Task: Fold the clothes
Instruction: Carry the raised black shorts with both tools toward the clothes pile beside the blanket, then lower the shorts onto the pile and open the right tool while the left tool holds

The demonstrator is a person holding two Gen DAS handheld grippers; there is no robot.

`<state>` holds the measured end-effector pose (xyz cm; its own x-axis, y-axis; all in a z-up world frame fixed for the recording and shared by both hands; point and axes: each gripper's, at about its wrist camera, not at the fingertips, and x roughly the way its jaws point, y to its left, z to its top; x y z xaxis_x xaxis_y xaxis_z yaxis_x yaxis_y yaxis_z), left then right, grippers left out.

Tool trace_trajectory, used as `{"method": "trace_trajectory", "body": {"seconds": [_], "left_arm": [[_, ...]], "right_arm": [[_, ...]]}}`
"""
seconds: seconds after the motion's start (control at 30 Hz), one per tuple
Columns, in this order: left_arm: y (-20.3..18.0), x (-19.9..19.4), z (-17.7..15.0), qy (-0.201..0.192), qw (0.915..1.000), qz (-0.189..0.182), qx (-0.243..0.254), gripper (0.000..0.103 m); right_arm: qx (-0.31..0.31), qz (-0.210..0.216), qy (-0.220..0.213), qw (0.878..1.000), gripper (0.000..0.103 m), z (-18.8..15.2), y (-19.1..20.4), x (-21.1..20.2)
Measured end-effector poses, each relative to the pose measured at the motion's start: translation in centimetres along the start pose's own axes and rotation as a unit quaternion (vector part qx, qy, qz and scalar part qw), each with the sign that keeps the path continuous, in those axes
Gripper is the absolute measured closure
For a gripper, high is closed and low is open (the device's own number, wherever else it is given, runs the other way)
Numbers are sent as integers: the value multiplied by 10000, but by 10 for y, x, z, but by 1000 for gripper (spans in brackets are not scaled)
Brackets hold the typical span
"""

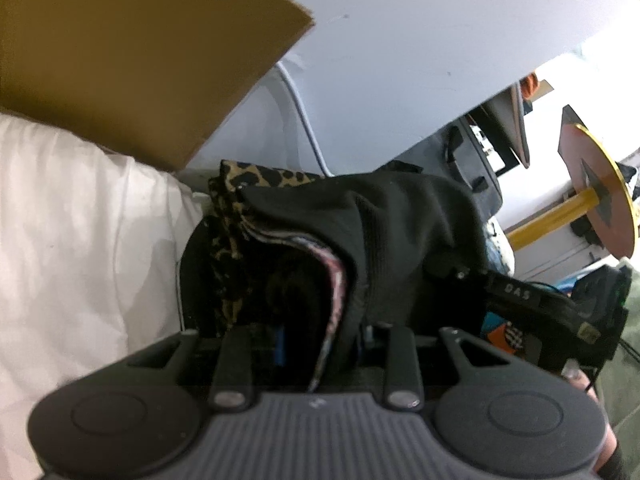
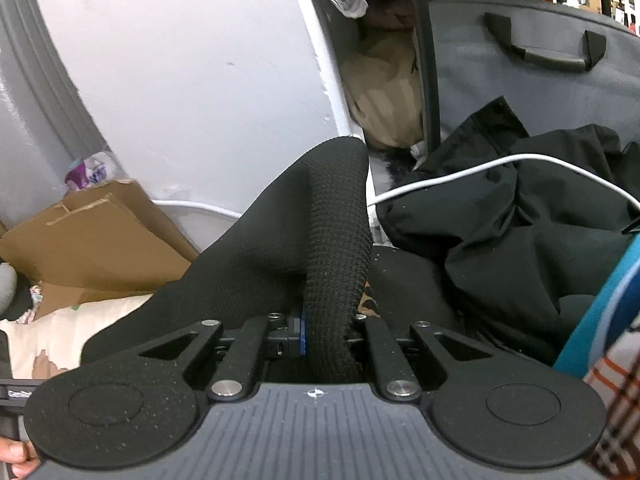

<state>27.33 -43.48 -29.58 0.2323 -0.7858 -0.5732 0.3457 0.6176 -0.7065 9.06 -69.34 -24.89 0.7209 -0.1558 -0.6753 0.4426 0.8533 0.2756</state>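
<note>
A black knitted garment hangs bunched in front of my left gripper, whose fingers are shut on its fold; a pink and white patterned lining edge shows inside it. Behind it sits a leopard-print cloth. In the right wrist view the same black knit garment rises in thick ribbed folds from my right gripper, which is shut on it. The fingertips of both grippers are hidden by the fabric.
A brown cardboard flap hangs at upper left over white bedding. A black jacket with a white cable across it lies right, before a grey bag. A cardboard box sits at left.
</note>
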Motion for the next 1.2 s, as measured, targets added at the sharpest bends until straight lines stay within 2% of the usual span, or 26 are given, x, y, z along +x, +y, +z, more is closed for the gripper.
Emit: {"method": "trace_trajectory", "body": {"seconds": [0.1, 0.23, 0.37, 0.5, 0.67, 0.8, 0.9, 1.03, 1.2], "left_arm": [[10, 4, -2, -71, 9995, 1, -299, 71], [18, 7, -5, -166, 9990, 4, -423, 71], [24, 9, -5, -204, 9985, -22, -516, 71], [22, 10, -3, -185, 9985, -38, -514, 71], [16, 13, 2, -154, 9990, -33, -424, 72], [12, 15, 5, -128, 9993, -29, -353, 72], [14, 17, 7, -96, 9991, -38, -402, 72], [27, 18, 6, -34, 9977, -92, -677, 71], [31, 15, 2, -44, 9970, -129, -756, 71]], "right_arm": [[-55, -74, 131, 9999, 94, -1, -4, 15], [-344, -279, 224, 9988, 90, -1, -3, 33], [-694, -502, 299, 9959, 82, 4, -5, 49], [-824, -850, 284, 9926, 81, 15, -7, 53], [-1159, -1304, 116, 9846, 77, 21, 1, 39], [-1265, -1255, -82, 9840, 76, 17, 10, 18], [-1074, -996, -190, 9890, 76, 6, 17, 3], [-1000, -733, -112, 9922, 76, -25, 27, -2], [-1129, -741, 25, 9908, 75, -65, 25, 5]]}}
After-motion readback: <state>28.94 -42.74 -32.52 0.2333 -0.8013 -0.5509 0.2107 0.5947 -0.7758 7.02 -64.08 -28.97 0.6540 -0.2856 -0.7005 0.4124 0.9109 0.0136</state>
